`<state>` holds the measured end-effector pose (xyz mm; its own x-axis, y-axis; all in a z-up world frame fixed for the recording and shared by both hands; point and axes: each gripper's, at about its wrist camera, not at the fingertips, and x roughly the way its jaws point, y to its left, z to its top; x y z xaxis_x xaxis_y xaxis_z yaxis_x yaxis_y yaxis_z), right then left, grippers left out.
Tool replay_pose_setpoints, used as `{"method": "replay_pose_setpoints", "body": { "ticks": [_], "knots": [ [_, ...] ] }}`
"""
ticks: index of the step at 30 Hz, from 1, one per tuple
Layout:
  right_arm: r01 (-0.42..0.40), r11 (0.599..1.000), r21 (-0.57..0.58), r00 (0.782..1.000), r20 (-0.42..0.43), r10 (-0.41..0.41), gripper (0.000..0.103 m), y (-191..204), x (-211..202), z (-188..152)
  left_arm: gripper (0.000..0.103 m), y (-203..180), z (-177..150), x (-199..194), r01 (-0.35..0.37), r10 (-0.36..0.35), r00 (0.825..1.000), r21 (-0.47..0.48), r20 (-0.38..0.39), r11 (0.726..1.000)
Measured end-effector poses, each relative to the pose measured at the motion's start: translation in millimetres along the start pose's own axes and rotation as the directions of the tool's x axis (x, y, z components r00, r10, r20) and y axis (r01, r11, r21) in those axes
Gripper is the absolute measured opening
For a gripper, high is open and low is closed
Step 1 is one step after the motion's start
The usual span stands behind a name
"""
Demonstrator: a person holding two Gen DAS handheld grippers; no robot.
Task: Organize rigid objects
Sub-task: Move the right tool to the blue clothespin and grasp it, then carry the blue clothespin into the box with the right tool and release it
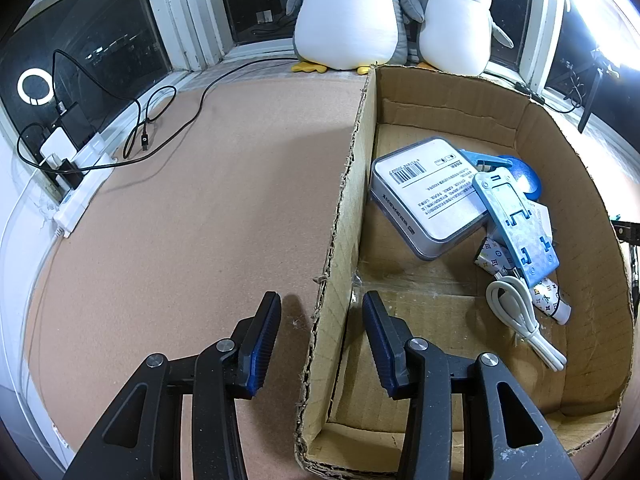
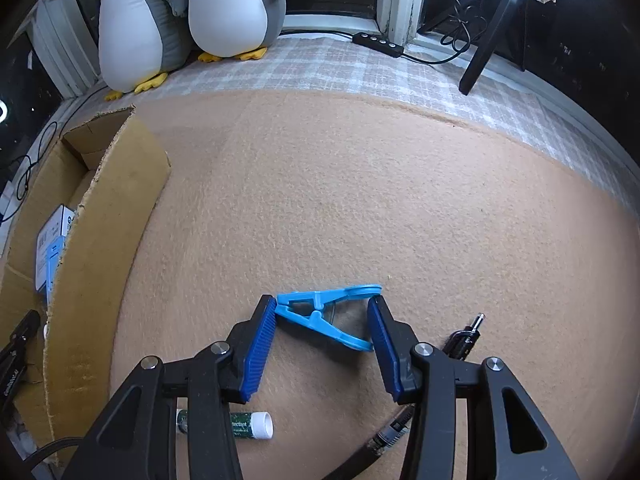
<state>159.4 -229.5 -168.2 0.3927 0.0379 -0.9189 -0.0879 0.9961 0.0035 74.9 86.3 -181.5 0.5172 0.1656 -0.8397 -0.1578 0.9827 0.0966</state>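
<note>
Cardboard box (image 1: 568, 184) fills my left wrist view, its torn near wall standing between the spread, empty fingers of my left gripper (image 1: 320, 340): one pad outside over the tan felt mat (image 1: 200, 200), one inside over the box floor. Already sorted into the box: a grey tin case (image 1: 424, 196) with a barcode label, a pale blue folding phone stand (image 1: 516, 224) lying across its corner, a blue clip (image 1: 516, 172) behind it, a patterned tube (image 1: 548, 300) and a coiled white cable (image 1: 524, 320). Two plush penguins (image 1: 348, 16) sit on the sill beyond.

Right wrist view: my right gripper (image 2: 322, 330) hangs released over the mat, its blue pads either side of a light blue clothes peg (image 2: 324, 314). The left pad looks to be touching or just short of the peg's nose; the right pad is just beside its handles. Nothing is gripped yet. Near my fingers lie a green lip-balm stick (image 2: 244, 424) with a white cap, a black pen (image 2: 464, 336) and a black strap (image 2: 384, 436); the box stands to the left.

I judge this the pick-up step for the peg. Next I should close squarely on its body, not its springy handles, then lift it over the box wall to join the rest.
</note>
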Motion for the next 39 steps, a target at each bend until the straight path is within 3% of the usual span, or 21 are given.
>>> {"method": "replay_pose_setpoints", "body": {
  "ticks": [11,22,28,39],
  "knots": [
    [-0.071,0.997,-0.011,0.994,0.086,0.072,0.043,7,-52,5,0.047,0,-1,0,-0.001,0.001,1.0,0.0,0.001,1.0],
    [-0.193,0.973,-0.127,0.964,0.158,0.212,0.043,70,-99,18,0.047,1,-1,0,0.003,-0.003,1.0,-0.006,0.003,1.0],
    [-0.238,0.953,-0.189,0.952,0.149,0.268,0.043,111,-99,21,0.047,1,-2,0,0.003,-0.003,1.0,-0.008,0.003,1.0],
    [-0.253,0.928,-0.273,0.954,0.091,0.287,0.043,164,-76,19,0.047,2,-2,0,0.004,-0.004,1.0,-0.009,0.003,1.0]
  ]
}}
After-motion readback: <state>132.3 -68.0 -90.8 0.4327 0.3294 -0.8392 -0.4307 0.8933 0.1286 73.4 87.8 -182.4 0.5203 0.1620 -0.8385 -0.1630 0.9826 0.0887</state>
